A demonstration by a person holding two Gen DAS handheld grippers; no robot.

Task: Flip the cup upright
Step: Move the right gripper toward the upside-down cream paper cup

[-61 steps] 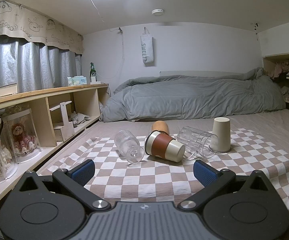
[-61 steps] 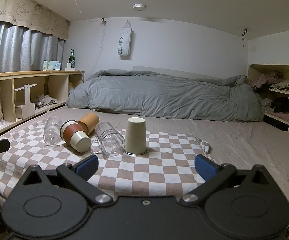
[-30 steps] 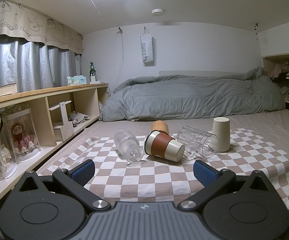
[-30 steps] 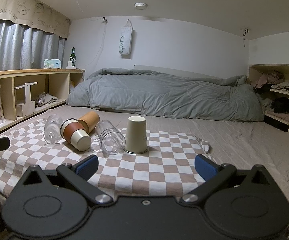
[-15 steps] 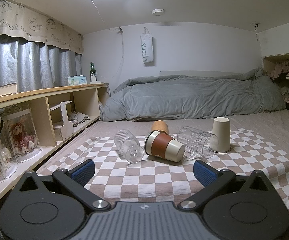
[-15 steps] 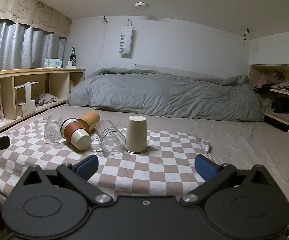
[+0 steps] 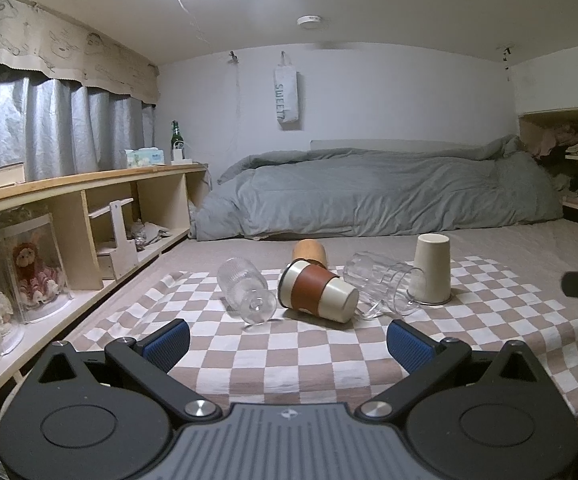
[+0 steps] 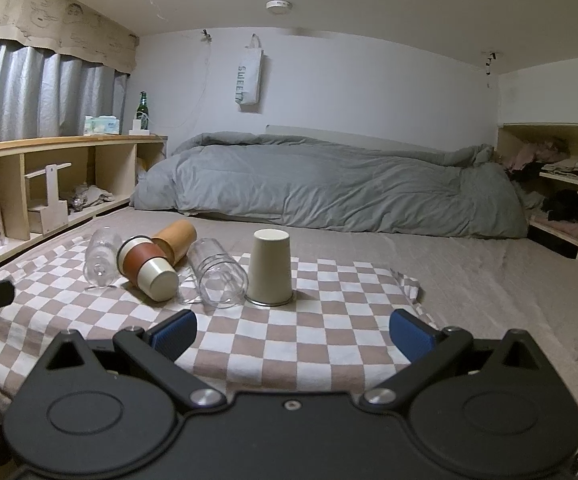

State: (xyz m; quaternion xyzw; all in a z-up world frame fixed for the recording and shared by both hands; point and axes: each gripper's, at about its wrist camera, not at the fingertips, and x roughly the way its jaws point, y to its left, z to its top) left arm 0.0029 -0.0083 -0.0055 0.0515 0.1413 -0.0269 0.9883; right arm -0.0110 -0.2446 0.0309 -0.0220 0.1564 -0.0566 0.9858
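Observation:
Several cups rest on a checkered cloth [image 7: 289,356] [image 8: 321,340] on the bed. A cream cup [image 7: 429,268] [image 8: 270,267] stands upside down. A ribbed glass [image 7: 245,290] [image 8: 99,258], a brown-sleeved cup [image 7: 317,292] [image 8: 147,266], a wooden cup [image 7: 309,253] [image 8: 177,237] and a clear glass mug [image 7: 383,290] [image 8: 219,278] lie on their sides. My left gripper [image 7: 287,340] is open and empty, short of the cups. My right gripper [image 8: 293,334] is open and empty, in front of the cream cup.
A grey duvet [image 7: 369,196] lies behind the cloth. Wooden shelving [image 7: 89,216] runs along the left, with a doll case [image 7: 33,268], a bottle [image 7: 176,136] and a tissue box [image 7: 144,157]. Shelves with clothes [image 8: 553,184] stand at the right.
The right gripper has drifted slightly forward and up; the cups look a little nearer. The left gripper and all the cups have stayed put.

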